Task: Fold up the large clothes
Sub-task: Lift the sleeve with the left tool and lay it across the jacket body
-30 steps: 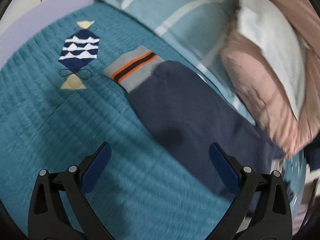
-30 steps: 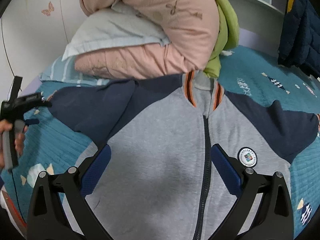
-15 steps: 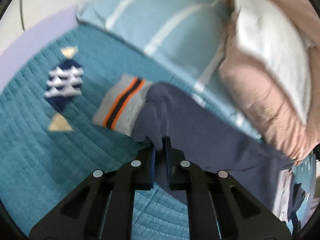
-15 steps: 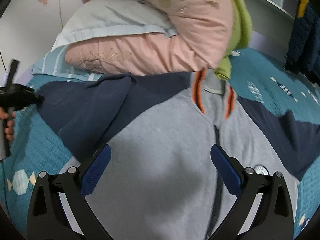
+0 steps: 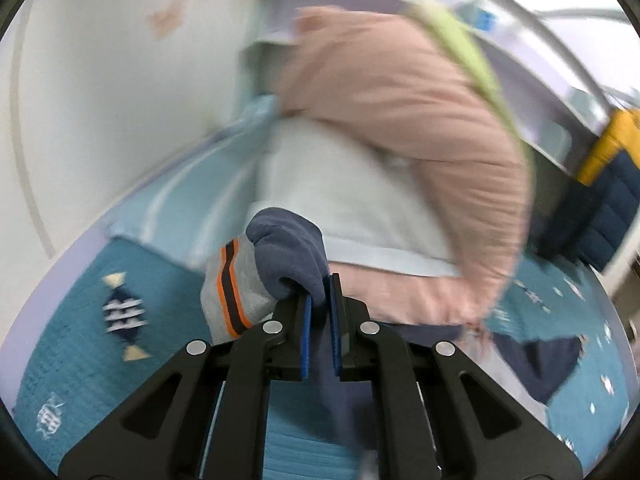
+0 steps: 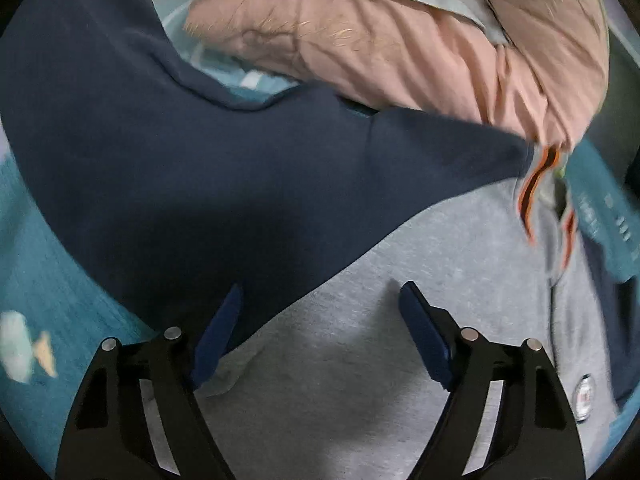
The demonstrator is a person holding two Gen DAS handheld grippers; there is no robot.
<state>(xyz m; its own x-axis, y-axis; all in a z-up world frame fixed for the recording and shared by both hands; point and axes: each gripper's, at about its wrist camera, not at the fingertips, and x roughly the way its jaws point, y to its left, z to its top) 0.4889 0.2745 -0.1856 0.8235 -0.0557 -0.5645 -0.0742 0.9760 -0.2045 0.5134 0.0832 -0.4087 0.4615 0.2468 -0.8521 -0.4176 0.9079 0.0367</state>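
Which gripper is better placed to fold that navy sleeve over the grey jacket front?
The left gripper, probably. It is shut on the navy sleeve near the striped cuff, lifted off the teal bedspread. The right gripper is open, hovering empty over the jacket's grey front.

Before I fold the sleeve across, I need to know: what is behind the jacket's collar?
The pink quilt lies bunched right behind the jacket, overlapping its collar. Whatever is under the quilt is covered.

Left hand-held gripper, black angular linkage arms, silver round screws, blue ribbed pads (right hand-held gripper alike)
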